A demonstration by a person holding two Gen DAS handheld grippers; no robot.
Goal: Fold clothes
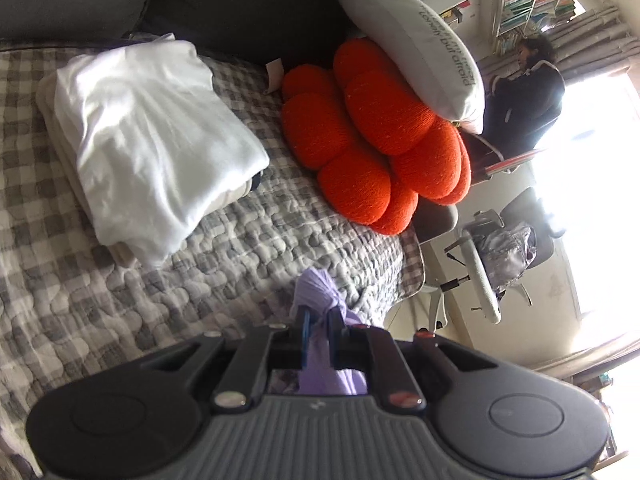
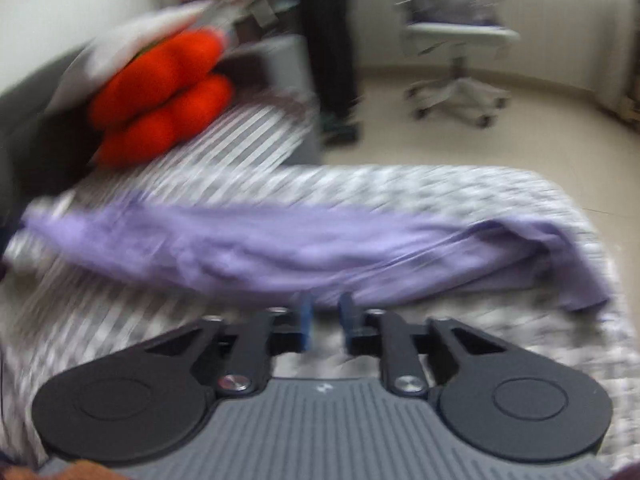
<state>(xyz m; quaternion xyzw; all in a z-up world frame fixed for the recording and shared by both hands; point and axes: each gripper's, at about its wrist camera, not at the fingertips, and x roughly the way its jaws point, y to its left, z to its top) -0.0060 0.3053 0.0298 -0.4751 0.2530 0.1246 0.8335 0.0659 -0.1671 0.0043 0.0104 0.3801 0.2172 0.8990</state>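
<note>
Orange cushion (image 1: 372, 132), pillow (image 1: 416, 36), office chair (image 1: 492, 256)

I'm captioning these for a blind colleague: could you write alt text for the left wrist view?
The left gripper pinches bunched lavender cloth above a grey checked quilt. Folded white clothes lie stacked beyond it, beside an orange cushion.

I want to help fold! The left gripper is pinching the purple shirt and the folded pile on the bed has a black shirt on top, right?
Not quite: the top of the folded pile is white, as the left wrist view shows. The left gripper does pinch the purple shirt.
</note>
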